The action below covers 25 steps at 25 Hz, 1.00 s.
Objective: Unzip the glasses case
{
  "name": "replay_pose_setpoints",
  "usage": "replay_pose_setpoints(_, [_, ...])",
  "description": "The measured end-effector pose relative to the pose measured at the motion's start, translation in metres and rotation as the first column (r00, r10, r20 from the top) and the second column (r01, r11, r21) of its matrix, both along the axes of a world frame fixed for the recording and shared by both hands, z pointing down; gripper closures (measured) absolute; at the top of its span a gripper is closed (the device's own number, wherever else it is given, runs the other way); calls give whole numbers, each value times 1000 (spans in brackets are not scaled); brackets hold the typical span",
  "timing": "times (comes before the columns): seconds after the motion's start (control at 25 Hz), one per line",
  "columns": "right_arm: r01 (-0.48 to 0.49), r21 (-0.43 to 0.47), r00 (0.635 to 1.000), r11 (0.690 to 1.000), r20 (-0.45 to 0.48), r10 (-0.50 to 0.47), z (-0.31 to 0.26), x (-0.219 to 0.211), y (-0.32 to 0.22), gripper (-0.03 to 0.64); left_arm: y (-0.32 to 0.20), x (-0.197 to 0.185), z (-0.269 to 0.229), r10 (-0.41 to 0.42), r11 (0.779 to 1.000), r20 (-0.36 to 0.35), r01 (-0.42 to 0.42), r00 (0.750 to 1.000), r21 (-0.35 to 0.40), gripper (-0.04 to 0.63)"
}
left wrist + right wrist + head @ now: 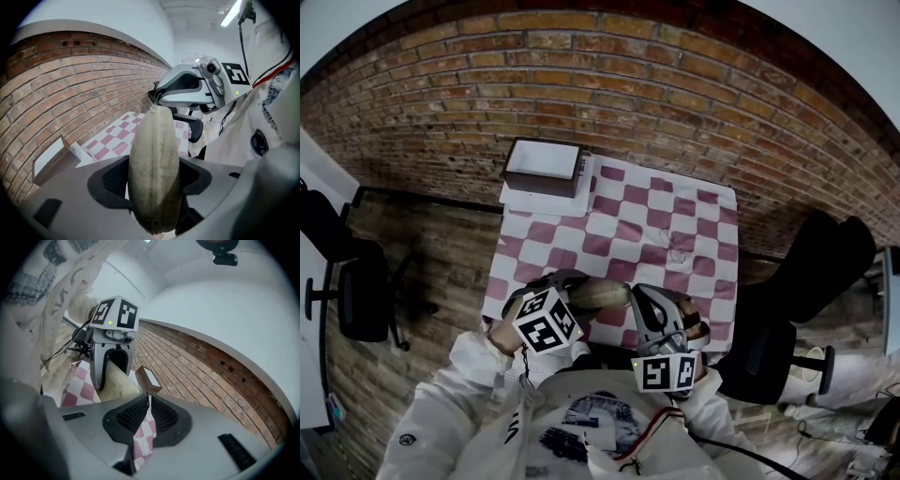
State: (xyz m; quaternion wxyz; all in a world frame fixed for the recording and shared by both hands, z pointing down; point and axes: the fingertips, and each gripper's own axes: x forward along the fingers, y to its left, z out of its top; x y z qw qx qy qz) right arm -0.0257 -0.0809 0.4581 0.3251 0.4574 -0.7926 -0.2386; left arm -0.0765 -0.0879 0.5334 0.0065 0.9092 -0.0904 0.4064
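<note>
Nearest in, the left claw point(153, 185) is narrowed onto the glasses case point(154, 140). Its pads clamp the flanks low on the body, and the case stands end-on in the air by the person's chest. It looks light, a stiff shell under grainy olive fabric. It's rounded enough to twist in a loose hold, so a squeeze across the waist suits it. At the case's far tip the right claw point(156, 102) is pinched fully together where the zip pull should sit, though the pull is too small to make out. Beyond and below lies the checked-cloth bench point(661, 225), with a flat box point(546, 167) at its far corner.
</note>
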Motion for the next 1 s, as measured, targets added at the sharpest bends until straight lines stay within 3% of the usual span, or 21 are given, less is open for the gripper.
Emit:
replay_pose_setpoints(0.2, [-12, -19, 993, 1000, 119, 14, -14, 20, 1, 600, -8, 10, -11, -118, 993, -65, 117, 991, -16, 311])
replay_pose_setpoints(0.4, [-21, -70, 946, 997, 321, 42, -35, 57, 3, 601, -11, 27, -35, -227, 974, -214, 224, 950, -42, 311])
replay_pose_setpoints(0.64, [-53, -116, 773, 992, 625, 114, -48, 103, 11, 603, 0, 62, -59, -309, 947, -354, 318, 883, -33, 311])
replay_pose_setpoints(0.72, [-60, -158, 735, 986, 661, 150, -44, 120, 15, 603, 3, 71, -65, -342, 933, -389, 358, 856, -33, 310])
replay_pose_setpoints(0.84, [-62, -176, 682, 982, 711, 170, -45, 140, 24, 603, 6, 78, -75, -421, 894, -457, 444, 784, -62, 310])
replay_pose_setpoints(0.92, [-65, -168, 665, 984, 727, 168, -49, 151, 29, 603, 10, 84, -81, -464, 871, -492, 480, 737, -102, 310])
replay_pose_setpoints(1.0, [-67, -162, 654, 985, 738, 165, -51, 160, 35, 603, 14, 90, -84, -487, 855, -515, 506, 705, -117, 310])
